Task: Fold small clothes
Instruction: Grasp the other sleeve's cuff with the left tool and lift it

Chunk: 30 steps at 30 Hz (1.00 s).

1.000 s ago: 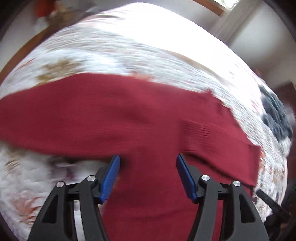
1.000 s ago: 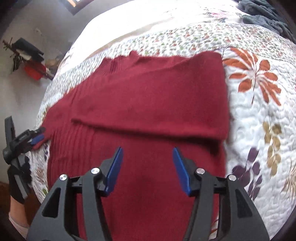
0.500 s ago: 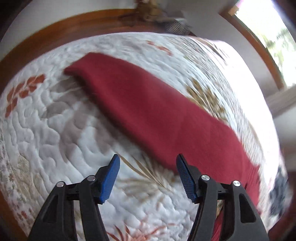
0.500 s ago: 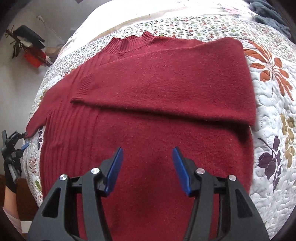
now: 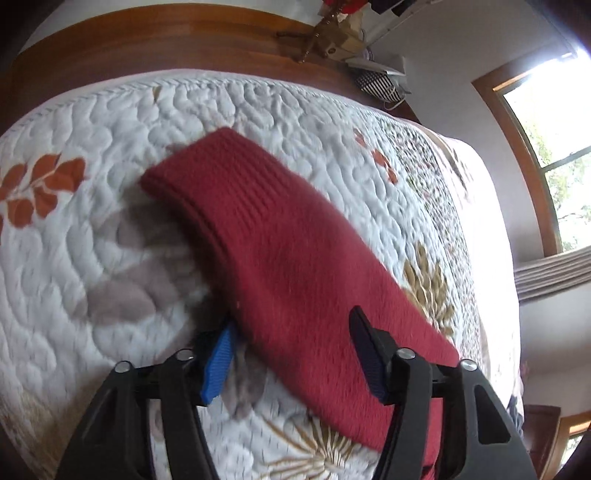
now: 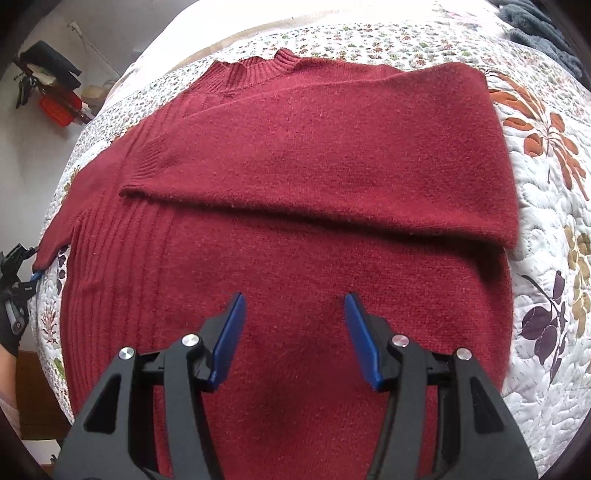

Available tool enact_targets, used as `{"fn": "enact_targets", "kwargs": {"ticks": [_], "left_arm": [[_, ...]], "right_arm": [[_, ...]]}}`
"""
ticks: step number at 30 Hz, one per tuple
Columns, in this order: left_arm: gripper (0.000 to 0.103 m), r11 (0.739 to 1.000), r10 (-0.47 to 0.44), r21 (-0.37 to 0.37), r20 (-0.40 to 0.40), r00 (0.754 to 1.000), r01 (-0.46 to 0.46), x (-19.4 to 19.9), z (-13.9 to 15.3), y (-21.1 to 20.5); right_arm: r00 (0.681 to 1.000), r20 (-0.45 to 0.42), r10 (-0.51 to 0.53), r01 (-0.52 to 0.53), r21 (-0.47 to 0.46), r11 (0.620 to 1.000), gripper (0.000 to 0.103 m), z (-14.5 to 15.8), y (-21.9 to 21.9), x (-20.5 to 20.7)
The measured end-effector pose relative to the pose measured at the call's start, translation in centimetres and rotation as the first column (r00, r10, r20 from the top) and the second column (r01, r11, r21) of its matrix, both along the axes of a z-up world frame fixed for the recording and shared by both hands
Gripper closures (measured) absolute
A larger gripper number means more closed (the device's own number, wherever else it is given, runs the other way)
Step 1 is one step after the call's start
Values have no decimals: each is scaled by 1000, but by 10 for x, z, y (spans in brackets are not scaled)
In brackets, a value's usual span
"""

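Observation:
A dark red knitted sweater [image 6: 295, 177] lies flat on the quilted bed, collar at the far side, with one sleeve folded across its chest. My right gripper [image 6: 295, 339] hovers open above the sweater's lower body, nothing between its blue pads. In the left wrist view the other sleeve [image 5: 280, 251] stretches out over the quilt, its ribbed cuff at the far end. My left gripper [image 5: 291, 354] is open, its jaws straddling this sleeve near the shoulder end. The left gripper [image 6: 18, 269] also shows at the far left edge of the right wrist view, by the sleeve's tip.
A white quilt with leaf prints [image 6: 546, 229] covers the bed. A wooden bed frame [image 5: 177, 40] curves along the far side, with clutter behind it. A dark grey cloth [image 6: 535, 22] lies at the bed's far right corner. A window [image 5: 554, 147] is at the right.
My left gripper has swung away from the sweater's body to the outstretched sleeve and closed in until its jaws straddle it. My right gripper has drifted slightly nearer the sweater.

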State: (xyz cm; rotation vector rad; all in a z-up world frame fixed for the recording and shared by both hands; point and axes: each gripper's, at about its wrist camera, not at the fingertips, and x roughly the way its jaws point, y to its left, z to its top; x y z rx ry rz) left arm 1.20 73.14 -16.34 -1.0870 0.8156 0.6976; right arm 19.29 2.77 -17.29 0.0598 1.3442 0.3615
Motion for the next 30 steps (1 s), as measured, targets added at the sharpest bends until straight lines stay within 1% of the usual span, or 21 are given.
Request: {"fn": "enact_targets", "kwargs": {"ticks": [1, 2, 4, 9, 15, 18, 21, 25, 28, 30], "left_arm": [[59, 1000, 1, 7, -10, 1000, 0, 2, 0, 1], [63, 1000, 1, 11, -17, 1000, -1, 4, -1, 3], [77, 1000, 3, 20, -28, 1000, -2, 4, 0, 4], [86, 1000, 8, 25, -21, 1000, -8, 1, 3, 7], [91, 999, 7, 44, -13, 1000, -6, 2, 11, 6], [94, 997, -11, 79, 11, 1000, 10, 4, 24, 0], [94, 989, -62, 133, 18, 998, 59, 14, 41, -11], [94, 980, -120, 166, 52, 991, 110, 29, 61, -28], [95, 969, -178, 191, 86, 980, 159, 45, 78, -49], [95, 955, -229, 215, 106, 968, 203, 58, 90, -68]], "right_arm": [[1000, 1, 2, -2, -3, 1000, 48, 0, 0, 0], [1000, 4, 7, -7, -9, 1000, 48, -1, 1, 0], [1000, 6, 12, -12, -13, 1000, 48, -1, 1, -1], [1000, 3, 9, -9, -4, 1000, 48, -1, -3, -2], [1000, 3, 8, -8, 2, 1000, 49, -1, -5, -4], [1000, 3, 4, -4, 11, 1000, 49, -1, -7, -5], [1000, 4, 1, -1, 17, 1000, 49, 0, -9, -5], [1000, 5, -8, 8, 28, 1000, 49, 1, -12, -6], [1000, 10, -9, 9, 31, 999, 50, 4, -14, -7], [1000, 16, -10, 10, 31, 999, 50, 6, -15, -7]]}}
